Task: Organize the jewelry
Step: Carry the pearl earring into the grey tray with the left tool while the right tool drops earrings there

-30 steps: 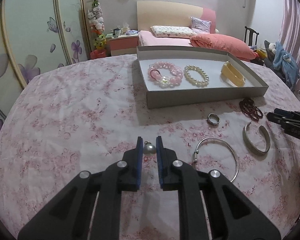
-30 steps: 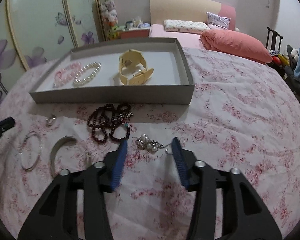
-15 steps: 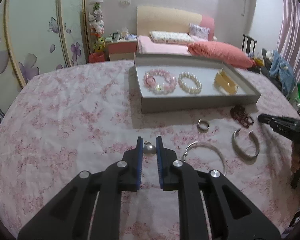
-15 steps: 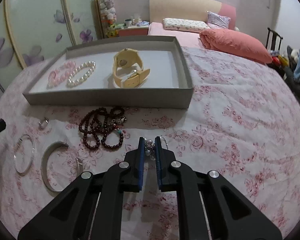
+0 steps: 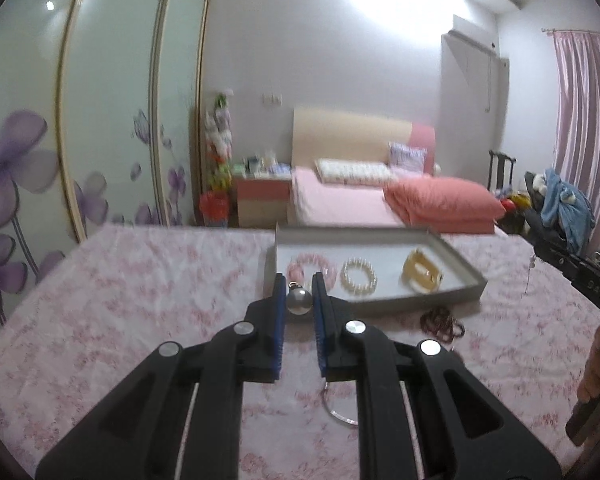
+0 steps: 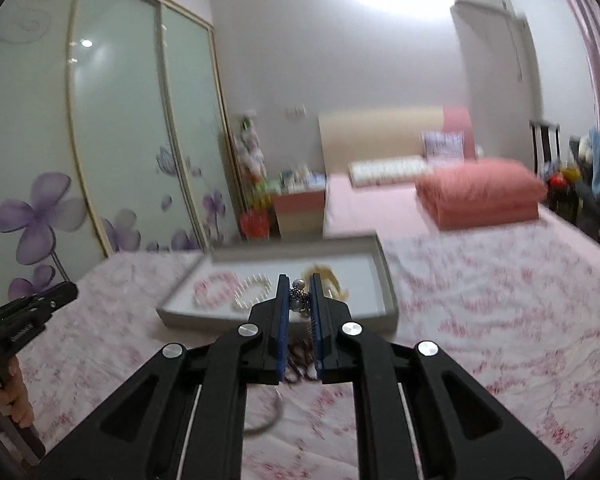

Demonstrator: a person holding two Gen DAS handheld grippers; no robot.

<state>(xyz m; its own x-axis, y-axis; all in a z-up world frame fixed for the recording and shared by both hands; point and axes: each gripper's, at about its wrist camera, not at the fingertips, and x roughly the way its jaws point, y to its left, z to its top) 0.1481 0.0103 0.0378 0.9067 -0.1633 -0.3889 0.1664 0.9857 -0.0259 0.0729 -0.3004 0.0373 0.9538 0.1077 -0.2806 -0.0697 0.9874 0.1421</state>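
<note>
My left gripper [image 5: 298,292] is shut on a round silver-grey pearl pendant [image 5: 299,300], held above the table in front of the grey tray [image 5: 440,298]. The tray holds a pink bead bracelet [image 5: 304,266], a white pearl bracelet [image 5: 358,274] and a cream watch [image 5: 420,274]. My right gripper [image 6: 299,294] is shut on a small pearl and chain cluster [image 6: 299,300], also lifted, facing the tray [image 6: 388,280]. The right gripper shows in the left wrist view [image 5: 572,270], a thin chain hanging from it.
On the pink floral tablecloth [image 5: 120,300] lie a dark red bead bracelet [image 5: 442,320] and a silver bangle [image 5: 338,410], partly hidden by my fingers. The left gripper and hand appear at the left of the right wrist view [image 6: 28,312]. A bed [image 5: 360,196] stands behind the table.
Both grippers have lifted off the table with their pieces and tilted up toward the tray. The right gripper closed on the pearl cluster a second ago. Both views are blurred by motion.
</note>
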